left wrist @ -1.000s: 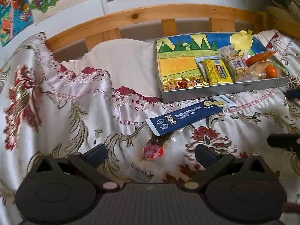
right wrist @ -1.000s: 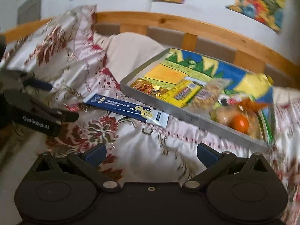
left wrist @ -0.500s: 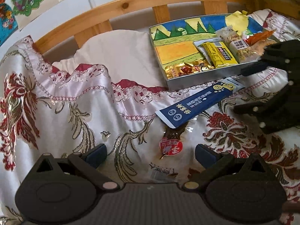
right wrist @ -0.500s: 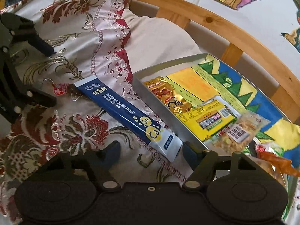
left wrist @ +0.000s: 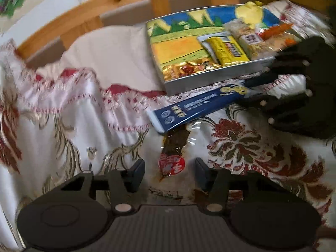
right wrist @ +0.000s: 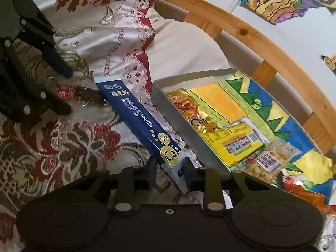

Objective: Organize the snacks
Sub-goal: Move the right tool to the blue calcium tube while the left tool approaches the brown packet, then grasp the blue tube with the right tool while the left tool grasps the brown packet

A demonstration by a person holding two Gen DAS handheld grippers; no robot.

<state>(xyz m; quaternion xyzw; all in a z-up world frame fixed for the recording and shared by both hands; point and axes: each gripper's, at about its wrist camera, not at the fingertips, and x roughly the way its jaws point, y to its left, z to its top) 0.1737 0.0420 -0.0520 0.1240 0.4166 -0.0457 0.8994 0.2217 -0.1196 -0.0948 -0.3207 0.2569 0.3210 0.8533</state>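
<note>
A: Start close in. What sits between the right gripper (right wrist: 169,173) fingers?

B: The pale end of the long blue packet (right wrist: 139,121). The fingers stand narrowly apart on either side of that end. Whether the pads already press the packet I can't quite say from this angle, so I'd judge it a grasp about to close, not one made.

A: And the packet's long axis?

B: It runs straight away from the right gripper along the bedspread (right wrist: 63,138), parallel to the near wall of the grey tray (right wrist: 180,126) and just beside it. So the gripper meets it end-on. The tray lies to the packet's right, and the lift would need only a short sideways carry over that wall.

A: The left gripper (left wrist: 170,169)?

B: Open at a middling width, holding nothing, with the small red-labelled sweet (left wrist: 171,164) lying on the bedspread between its fingers. The sweet's dark wrapper tail reaches toward the blue packet's far end, touching or tucked under it.

A: So which hand is nearer which?

B: Right for the packet, left for the sweet. The tray is well apart from the left gripper.

A: Farther on?

B: Inside the tray, along its near wall, gold-wrapped candies (right wrist: 195,115), then a yellow pack (right wrist: 235,145) and a clear bag of crackers (right wrist: 271,157). The far left part of the tray floor is bare. Beyond is the wooden rail (right wrist: 252,33).
</note>
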